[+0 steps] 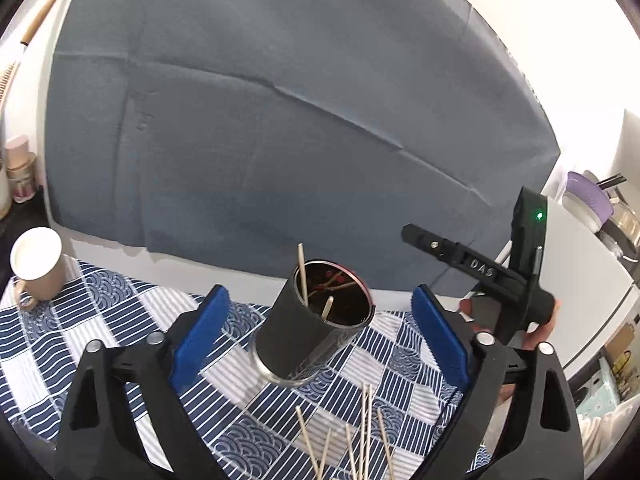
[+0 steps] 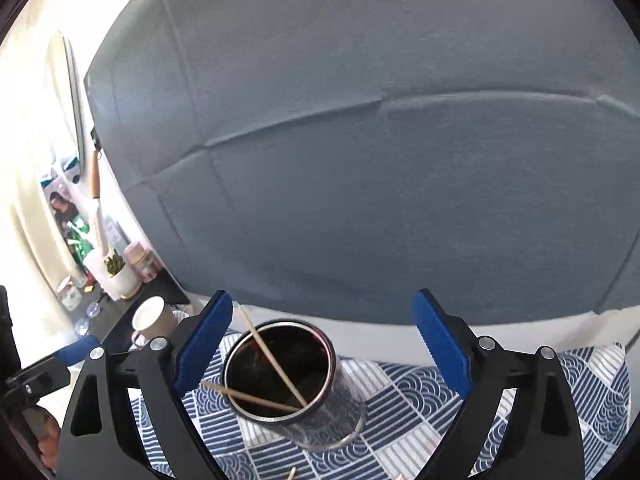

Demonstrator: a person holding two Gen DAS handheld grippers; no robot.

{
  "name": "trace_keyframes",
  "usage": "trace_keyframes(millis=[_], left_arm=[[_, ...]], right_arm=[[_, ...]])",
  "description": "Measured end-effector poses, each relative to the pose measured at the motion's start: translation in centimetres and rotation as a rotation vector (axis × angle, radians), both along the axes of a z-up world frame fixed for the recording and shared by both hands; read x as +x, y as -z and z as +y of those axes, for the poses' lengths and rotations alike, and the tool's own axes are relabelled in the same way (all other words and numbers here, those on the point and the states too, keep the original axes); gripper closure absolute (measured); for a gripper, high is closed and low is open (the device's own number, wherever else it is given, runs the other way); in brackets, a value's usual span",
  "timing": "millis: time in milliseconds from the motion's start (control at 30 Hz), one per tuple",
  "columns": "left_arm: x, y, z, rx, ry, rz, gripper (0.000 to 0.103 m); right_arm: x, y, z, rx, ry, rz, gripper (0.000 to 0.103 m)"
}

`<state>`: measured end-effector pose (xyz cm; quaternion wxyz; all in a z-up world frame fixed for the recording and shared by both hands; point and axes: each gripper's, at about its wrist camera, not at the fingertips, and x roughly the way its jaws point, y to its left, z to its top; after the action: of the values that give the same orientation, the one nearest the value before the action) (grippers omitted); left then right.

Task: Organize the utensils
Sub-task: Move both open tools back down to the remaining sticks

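- left wrist view: the left gripper (image 1: 320,344) is held with jaws wide apart, nothing clamped; the dark cup (image 1: 316,324) stands on the patterned cloth (image 1: 120,320) between its fingers, two wooden sticks (image 1: 303,276) inside; more loose sticks (image 1: 360,436) lie nearer the camera.
- the right gripper (image 1: 472,264) is seen at the right, a hand (image 1: 536,332) under it.
- right wrist view: the right gripper (image 2: 322,352) is spread apart and empty; the dark cup (image 2: 296,380), holding two crossed sticks, stands below, nearer the left finger.

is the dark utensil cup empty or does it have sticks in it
Not empty: the dark cup stands upright with two wooden sticks leaning inside.
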<state>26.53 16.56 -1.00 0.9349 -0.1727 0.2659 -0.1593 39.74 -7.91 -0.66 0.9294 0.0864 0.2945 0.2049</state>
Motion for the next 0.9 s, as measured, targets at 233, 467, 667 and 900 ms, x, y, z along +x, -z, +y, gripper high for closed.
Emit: trace_keyframes(millis=[233,467,667,900], left_arm=[[-2.6,0.1,-0.8,0.051,-0.002,0.038,0.007],[-5.5,1.1,-1.8,0.091,-0.003,0.092,0.006],[-8.0,2.5,-2.2,0.140,-0.021,0.153,0.006],[-10.9,4.7,-2.2,0.164,-0.044,0.216,0.006]], right_arm=[[-2.3,-0.5,-1.2,-0.001,0.009,0.033,0.015],[-5.1,-1.0,-1.9,-0.020,0.001,0.037,0.014],[-7.5,-0.2,-2.3,-0.045,-0.006,0.059,0.014],[-9.5,2.0,-2.2,-0.080,-0.026,0.109,0.014]])
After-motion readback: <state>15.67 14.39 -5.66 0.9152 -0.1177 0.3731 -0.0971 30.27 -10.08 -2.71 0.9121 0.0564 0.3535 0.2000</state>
